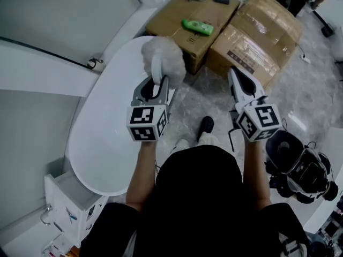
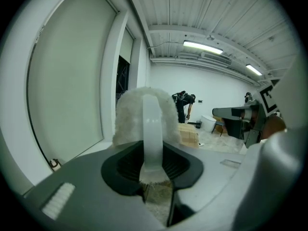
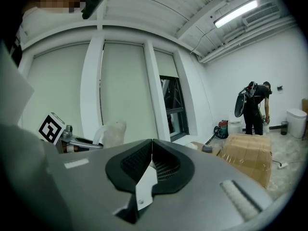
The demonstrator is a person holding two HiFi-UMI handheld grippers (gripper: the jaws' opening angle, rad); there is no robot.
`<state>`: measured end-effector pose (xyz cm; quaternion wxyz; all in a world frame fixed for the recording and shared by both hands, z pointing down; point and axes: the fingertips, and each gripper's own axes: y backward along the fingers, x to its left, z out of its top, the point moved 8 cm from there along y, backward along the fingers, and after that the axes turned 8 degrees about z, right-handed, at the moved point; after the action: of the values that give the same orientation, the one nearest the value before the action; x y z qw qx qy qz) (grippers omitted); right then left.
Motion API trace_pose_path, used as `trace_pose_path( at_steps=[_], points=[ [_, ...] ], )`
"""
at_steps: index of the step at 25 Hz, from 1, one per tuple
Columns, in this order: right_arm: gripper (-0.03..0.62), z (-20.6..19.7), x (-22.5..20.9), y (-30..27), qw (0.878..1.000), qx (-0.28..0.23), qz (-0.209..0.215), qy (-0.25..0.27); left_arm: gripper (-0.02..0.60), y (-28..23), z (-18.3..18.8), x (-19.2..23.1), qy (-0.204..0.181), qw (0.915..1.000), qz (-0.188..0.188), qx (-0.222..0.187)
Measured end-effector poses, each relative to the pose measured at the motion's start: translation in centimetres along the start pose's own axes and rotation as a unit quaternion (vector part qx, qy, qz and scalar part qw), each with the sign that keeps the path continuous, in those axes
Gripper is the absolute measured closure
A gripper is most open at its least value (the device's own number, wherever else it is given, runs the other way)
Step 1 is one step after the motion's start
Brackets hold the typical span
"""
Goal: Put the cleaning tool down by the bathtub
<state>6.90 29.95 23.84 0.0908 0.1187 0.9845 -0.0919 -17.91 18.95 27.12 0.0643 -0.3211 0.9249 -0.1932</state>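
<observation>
The cleaning tool is a fluffy white duster head (image 1: 163,55) on a white plastic handle (image 2: 153,129). My left gripper (image 1: 159,82) is shut on that handle, the fluffy head (image 2: 130,117) standing up past the jaws. It hangs over the near rim of the white bathtub (image 1: 102,138), by the tub's right side. In the left gripper view, the left gripper (image 2: 153,165) pinches the handle between its pads. My right gripper (image 1: 235,73) is shut with nothing in it, held over the floor in front of the boxes. The right gripper (image 3: 152,143) shows its pads touching.
Two cardboard boxes (image 1: 257,33) stand beyond the tub, with a green bottle (image 1: 197,27) on the left one. A white drawer unit (image 1: 69,202) sits at the tub's near end. Black equipment (image 1: 300,167) stands at the right. A person (image 3: 255,107) stoops far off.
</observation>
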Motion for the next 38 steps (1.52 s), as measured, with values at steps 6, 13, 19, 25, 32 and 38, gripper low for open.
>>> trace_pose_path(
  at_steps=[6,13,19,25,32,38],
  points=[
    [0.585,0.5,-5.2,-0.4,1.000,-0.002,0.016,-0.002,0.489,-3.6,1.2,-3.5,-0.008,0.9999,0.009,0.003],
    [0.585,0.5,-8.9,-1.2,1.000,0.002,0.029,-0.011,0.489,-6.0,1.4,-5.9,-0.010,0.9997,0.013,0.020],
    [0.585,0.0,-9.7,-1.5,0.999,0.008,0.039,-0.019,0.489,-6.6,1.1,-6.3,-0.009,0.9994,0.019,0.027],
    [0.585,0.1,-9.7,-2.3,0.999,0.008,0.040,-0.016,0.489,-7.3,1.4,-5.6,-0.007,0.9995,0.019,0.025],
    [0.585,0.8,-10.5,-4.8,0.999,0.015,0.034,-0.012,0.489,-10.1,1.9,-3.7,0.000,0.9992,0.020,0.035],
    [0.585,1.6,-11.6,-9.0,0.999,0.020,0.027,-0.010,0.489,-13.8,2.7,-0.8,0.007,0.9989,0.018,0.044]
  ],
)
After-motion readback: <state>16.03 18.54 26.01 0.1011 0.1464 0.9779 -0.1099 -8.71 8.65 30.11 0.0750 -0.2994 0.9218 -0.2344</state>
